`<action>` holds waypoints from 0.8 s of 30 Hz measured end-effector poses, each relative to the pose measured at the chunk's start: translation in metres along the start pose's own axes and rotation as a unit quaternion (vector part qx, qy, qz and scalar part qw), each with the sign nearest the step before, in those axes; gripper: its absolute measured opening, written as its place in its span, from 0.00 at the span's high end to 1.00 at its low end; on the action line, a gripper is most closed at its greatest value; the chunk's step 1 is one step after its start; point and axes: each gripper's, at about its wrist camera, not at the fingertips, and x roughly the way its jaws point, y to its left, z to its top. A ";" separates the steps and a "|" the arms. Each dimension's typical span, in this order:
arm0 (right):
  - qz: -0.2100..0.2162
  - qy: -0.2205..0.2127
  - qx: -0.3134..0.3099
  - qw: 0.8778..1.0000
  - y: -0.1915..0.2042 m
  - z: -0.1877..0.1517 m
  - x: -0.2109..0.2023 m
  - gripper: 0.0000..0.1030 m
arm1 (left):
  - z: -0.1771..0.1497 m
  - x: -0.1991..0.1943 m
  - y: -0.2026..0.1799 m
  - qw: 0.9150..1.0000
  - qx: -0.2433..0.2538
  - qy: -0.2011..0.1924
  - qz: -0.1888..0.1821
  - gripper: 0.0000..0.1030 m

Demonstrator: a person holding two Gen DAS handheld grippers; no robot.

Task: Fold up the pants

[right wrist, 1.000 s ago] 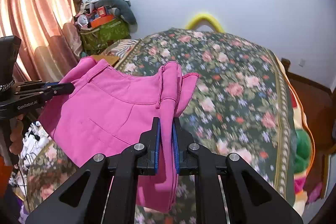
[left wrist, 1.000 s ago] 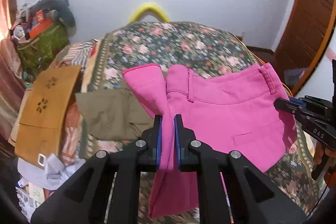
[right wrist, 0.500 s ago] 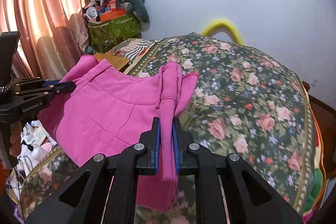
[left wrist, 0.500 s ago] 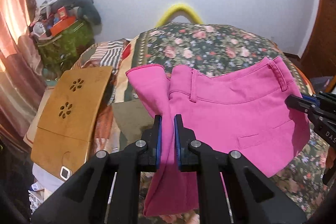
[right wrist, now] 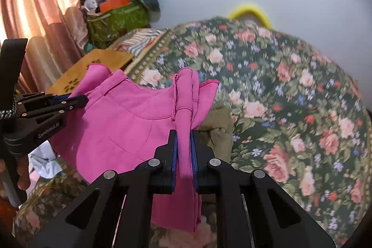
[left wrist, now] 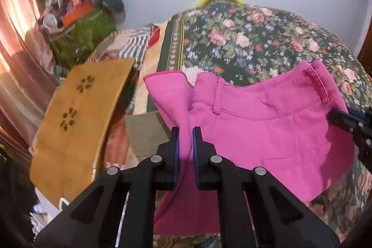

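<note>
Bright pink pants (left wrist: 267, 136) hang stretched between my two grippers above a floral bedspread (left wrist: 255, 38). My left gripper (left wrist: 184, 131) is shut on a bunched edge of the pants at their left end. In the left wrist view my right gripper (left wrist: 344, 120) shows at the right edge, clamped on the other end. The right wrist view has my right gripper (right wrist: 183, 134) shut on a folded bundle of the pink pants (right wrist: 125, 122), with my left gripper (right wrist: 76, 100) at the far left holding the waistband side. The lower part of the pants hangs hidden behind the gripper bodies.
An olive folded garment (left wrist: 144, 131) (right wrist: 218, 124) lies on the bed under the pants. A wooden board (left wrist: 79, 113) (right wrist: 102, 59) rests at the bed's left side. A green bag (left wrist: 81, 34) piled with clutter stands by the pink curtain (right wrist: 34, 4). The bedspread (right wrist: 290, 97) stretches right.
Both grippers have carried the pink pants forward and downward, closer to the bed. The pants now cover more of the olive garment. Both grips are unchanged.
</note>
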 end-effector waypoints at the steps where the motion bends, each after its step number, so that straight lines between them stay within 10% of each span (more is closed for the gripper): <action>1: 0.000 0.006 0.005 1.000 -0.003 -0.002 0.008 0.91 | -0.001 0.010 -0.001 1.000 0.001 0.004 0.002 0.90; 10: -0.002 0.032 0.021 0.999 -0.011 -0.014 0.032 0.90 | -0.022 0.058 0.003 0.998 -0.024 0.050 0.000 0.86; 24: 0.004 0.014 0.016 1.000 -0.015 -0.025 -0.046 0.86 | -0.036 -0.013 0.035 0.998 -0.046 0.045 -0.006 0.72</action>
